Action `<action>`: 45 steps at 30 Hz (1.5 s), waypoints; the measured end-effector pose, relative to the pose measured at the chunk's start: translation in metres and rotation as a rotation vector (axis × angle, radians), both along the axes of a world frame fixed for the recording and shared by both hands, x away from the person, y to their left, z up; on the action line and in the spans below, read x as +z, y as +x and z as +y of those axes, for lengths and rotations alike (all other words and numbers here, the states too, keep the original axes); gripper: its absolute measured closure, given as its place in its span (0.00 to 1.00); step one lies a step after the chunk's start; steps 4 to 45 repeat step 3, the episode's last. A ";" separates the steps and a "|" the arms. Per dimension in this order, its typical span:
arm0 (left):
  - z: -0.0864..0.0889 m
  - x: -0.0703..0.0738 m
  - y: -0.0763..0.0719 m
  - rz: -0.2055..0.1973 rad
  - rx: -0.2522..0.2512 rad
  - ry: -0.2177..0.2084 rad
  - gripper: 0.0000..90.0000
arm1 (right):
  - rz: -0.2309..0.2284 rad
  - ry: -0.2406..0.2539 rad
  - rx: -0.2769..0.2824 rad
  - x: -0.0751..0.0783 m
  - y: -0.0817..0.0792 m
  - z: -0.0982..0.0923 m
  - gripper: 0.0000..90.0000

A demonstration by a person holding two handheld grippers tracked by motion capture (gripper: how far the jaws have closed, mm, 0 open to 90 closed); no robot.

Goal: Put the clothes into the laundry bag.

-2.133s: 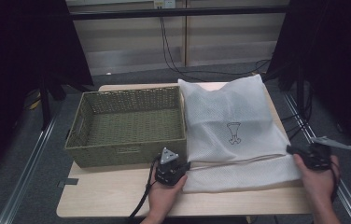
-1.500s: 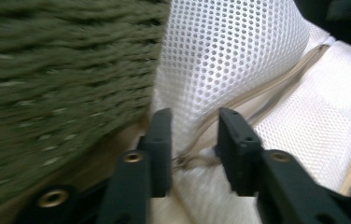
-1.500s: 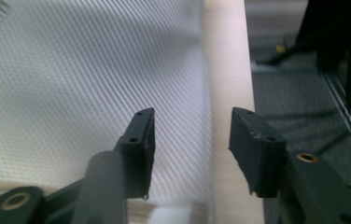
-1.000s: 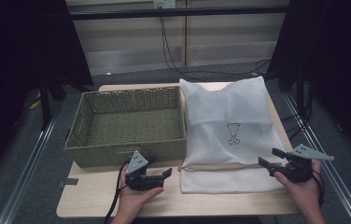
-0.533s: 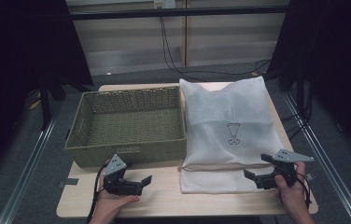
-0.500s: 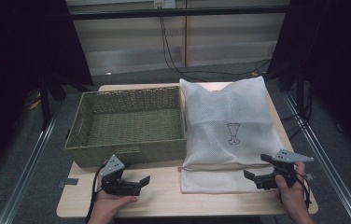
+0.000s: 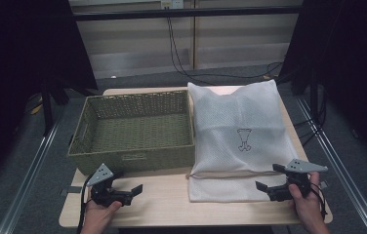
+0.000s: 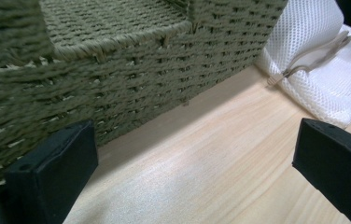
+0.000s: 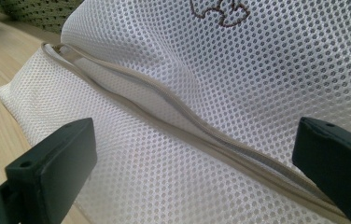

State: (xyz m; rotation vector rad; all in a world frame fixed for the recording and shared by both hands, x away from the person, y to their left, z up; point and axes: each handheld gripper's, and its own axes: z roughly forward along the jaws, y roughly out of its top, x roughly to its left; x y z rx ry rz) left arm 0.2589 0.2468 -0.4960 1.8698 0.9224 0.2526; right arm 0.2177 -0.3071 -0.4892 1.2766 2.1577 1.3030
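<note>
A white mesh bag (image 7: 237, 131) with a small dark emblem lies flat on the right half of the wooden table (image 7: 172, 207). Its beige drawstring (image 7: 225, 174) runs across near the front hem. My left gripper (image 7: 133, 193) rests on the table in front of the green wicker basket (image 7: 132, 160). Its jaws have just been opening and stand wide with nothing between them. In the left gripper view the left gripper (image 8: 187, 182) faces the basket wall (image 8: 131, 88) and the bag corner (image 8: 332, 79). My right gripper (image 7: 267, 176) sits at the bag's front right corner. Its jaws have also just been opening, and the right gripper (image 9: 192, 177) straddles the mesh (image 9: 220, 93) without pinching it.
The basket is empty and fills the table's left half. Bare wood lies between the two grippers along the front edge. Black cables hang at the back, and metal rails run along the floor on both sides.
Both grippers have let go of the bag's front edge and opened. The left hand slid left along the front of the basket. The right hand drew back slightly toward the table's front.
</note>
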 end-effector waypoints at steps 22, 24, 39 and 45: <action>-0.002 -0.001 0.000 0.004 -0.003 0.012 0.00 | 0.005 -0.001 0.001 -0.001 0.001 0.000 0.00; -0.002 -0.001 0.000 0.004 -0.003 0.012 0.00 | 0.005 -0.001 0.001 -0.001 0.001 0.000 0.00; -0.002 -0.001 0.000 0.004 -0.003 0.012 0.00 | 0.005 -0.001 0.001 -0.001 0.001 0.000 0.00; -0.002 -0.001 0.000 0.004 -0.003 0.012 0.00 | 0.005 -0.001 0.001 -0.001 0.001 0.000 0.00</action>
